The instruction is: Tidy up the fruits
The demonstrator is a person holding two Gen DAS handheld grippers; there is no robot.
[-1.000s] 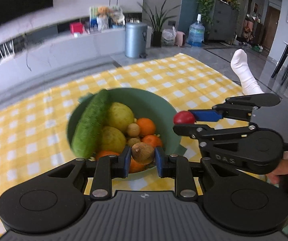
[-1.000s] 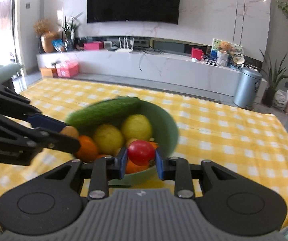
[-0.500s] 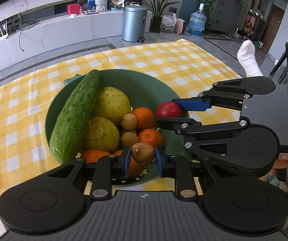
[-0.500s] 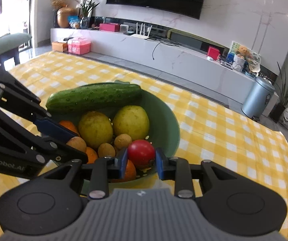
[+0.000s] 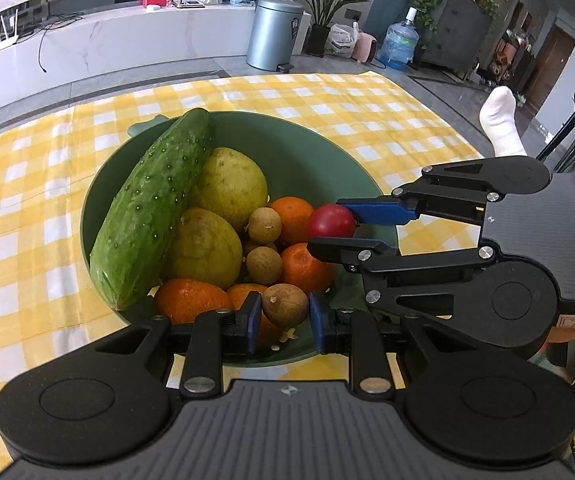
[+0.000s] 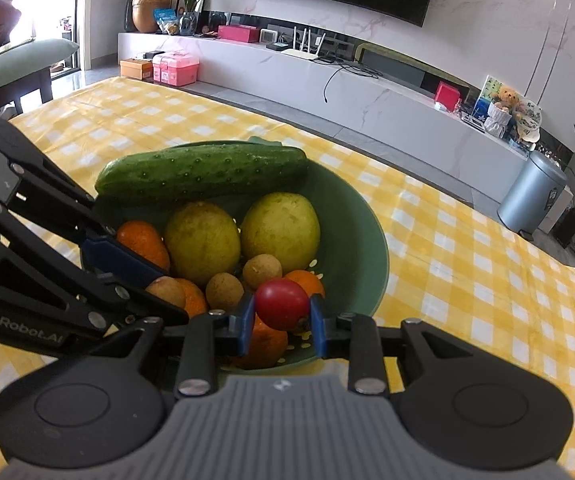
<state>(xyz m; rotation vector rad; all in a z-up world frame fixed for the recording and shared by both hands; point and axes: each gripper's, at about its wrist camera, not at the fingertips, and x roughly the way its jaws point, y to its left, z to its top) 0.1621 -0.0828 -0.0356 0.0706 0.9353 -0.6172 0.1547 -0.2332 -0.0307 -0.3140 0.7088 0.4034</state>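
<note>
A green bowl (image 5: 319,152) (image 6: 367,232) sits on a yellow checked tablecloth. It holds a cucumber (image 5: 155,204) (image 6: 203,178), two yellow-green fruits (image 5: 227,188) (image 6: 281,228), several oranges (image 5: 305,268) and brown longans (image 5: 264,225). My left gripper (image 5: 283,318) is shut on a brown longan (image 5: 285,306) over the bowl's near rim. My right gripper (image 6: 281,320) is shut on a red cherry tomato (image 6: 281,304) (image 5: 332,221) over the bowl's right side. The right gripper also shows in the left wrist view (image 5: 337,222).
The yellow checked tablecloth (image 5: 27,208) (image 6: 467,260) spreads all around the bowl. A person's white sock (image 5: 501,120) shows past the table's right edge. A steel bin (image 5: 273,32) and a low white cabinet (image 6: 367,96) stand on the floor beyond.
Both grippers have moved closer over the bowl, still holding the longan and the tomato. The bowl and its fruit look larger and nearer.
</note>
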